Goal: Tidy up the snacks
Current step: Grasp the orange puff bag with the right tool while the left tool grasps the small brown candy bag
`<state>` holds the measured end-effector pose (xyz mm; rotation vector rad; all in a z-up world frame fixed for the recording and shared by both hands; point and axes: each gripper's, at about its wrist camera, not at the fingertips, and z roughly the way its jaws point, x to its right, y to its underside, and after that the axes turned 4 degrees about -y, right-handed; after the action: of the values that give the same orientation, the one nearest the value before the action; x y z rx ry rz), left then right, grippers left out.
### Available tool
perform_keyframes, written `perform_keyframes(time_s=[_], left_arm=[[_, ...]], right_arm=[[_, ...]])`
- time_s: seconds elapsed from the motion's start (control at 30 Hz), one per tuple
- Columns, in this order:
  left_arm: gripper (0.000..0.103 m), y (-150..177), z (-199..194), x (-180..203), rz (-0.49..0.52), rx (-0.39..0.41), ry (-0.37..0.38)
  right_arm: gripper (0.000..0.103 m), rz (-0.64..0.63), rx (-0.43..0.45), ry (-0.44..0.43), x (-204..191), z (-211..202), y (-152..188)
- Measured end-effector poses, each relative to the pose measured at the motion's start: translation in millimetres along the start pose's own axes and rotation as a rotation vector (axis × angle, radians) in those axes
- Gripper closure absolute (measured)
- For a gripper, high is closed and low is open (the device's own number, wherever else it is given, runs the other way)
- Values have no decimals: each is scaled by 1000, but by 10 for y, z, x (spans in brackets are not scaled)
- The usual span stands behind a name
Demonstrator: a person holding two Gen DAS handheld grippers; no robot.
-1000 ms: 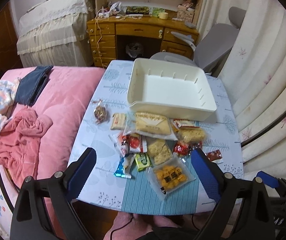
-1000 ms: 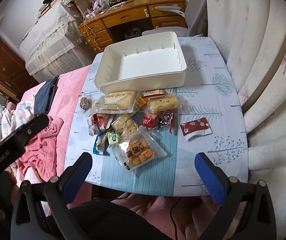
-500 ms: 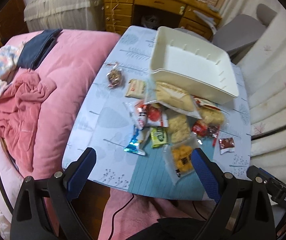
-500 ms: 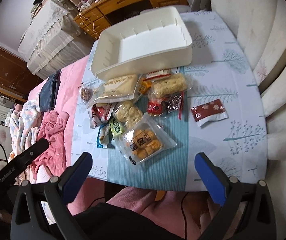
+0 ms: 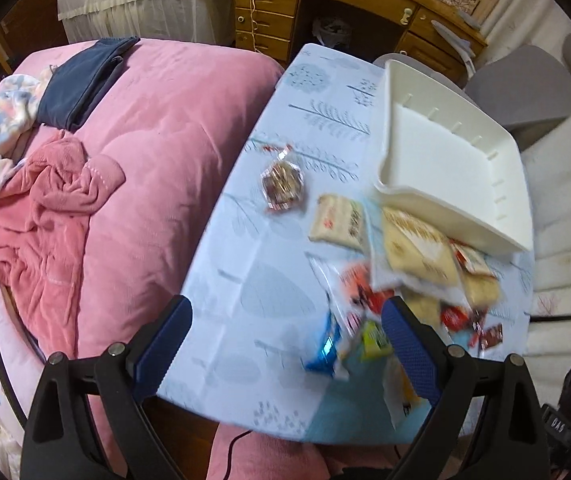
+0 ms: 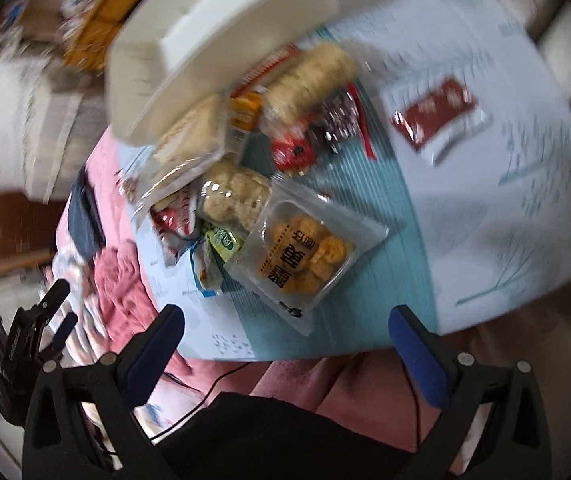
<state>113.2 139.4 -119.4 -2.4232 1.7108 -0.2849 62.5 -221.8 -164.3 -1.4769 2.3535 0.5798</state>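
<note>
An empty white tray (image 5: 453,164) (image 6: 221,36) stands at the far side of a small table. Several snack packs lie heaped in front of it: a clear pack of orange biscuits (image 6: 305,256), a pale cracker pack (image 5: 417,248), a small round brown snack (image 5: 283,184), a beige pack (image 5: 339,222), a blue wrapper (image 5: 325,350). A red sachet (image 6: 439,114) lies apart to the right. My left gripper (image 5: 285,344) hangs open over the table's near left part. My right gripper (image 6: 285,340) is open above the table's near edge, holding nothing. Both views are blurred.
The table (image 5: 269,288) has a pale blue patterned cloth. A bed with a pink cover (image 5: 145,152) and crumpled clothes (image 5: 45,196) adjoins its left side. A wooden desk (image 5: 349,4) and grey chair (image 5: 525,92) stand behind; curtains (image 5: 565,184) hang at the right.
Both grippers have swung down and closer to the table. The left view has turned left toward the bed; the right view has tilted, with the snacks nearer. Both stay open.
</note>
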Motion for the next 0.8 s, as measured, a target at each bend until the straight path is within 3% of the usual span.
perform_keyframes(time_s=[0.13, 0.33, 0.57, 0.8], left_arm=[[8, -398, 313, -100, 25, -31, 21], [8, -854, 869, -225, 36, -58, 45], [8, -1118, 1497, -417, -11, -125, 71], [8, -1250, 1856, -461, -17, -155, 59]], right_arm=[[1, 181, 1, -4, 45, 248, -40], [1, 391, 48, 63, 108, 600, -13], [5, 488, 95, 174, 52, 954, 22], [6, 501, 91, 270, -26, 1188, 15]])
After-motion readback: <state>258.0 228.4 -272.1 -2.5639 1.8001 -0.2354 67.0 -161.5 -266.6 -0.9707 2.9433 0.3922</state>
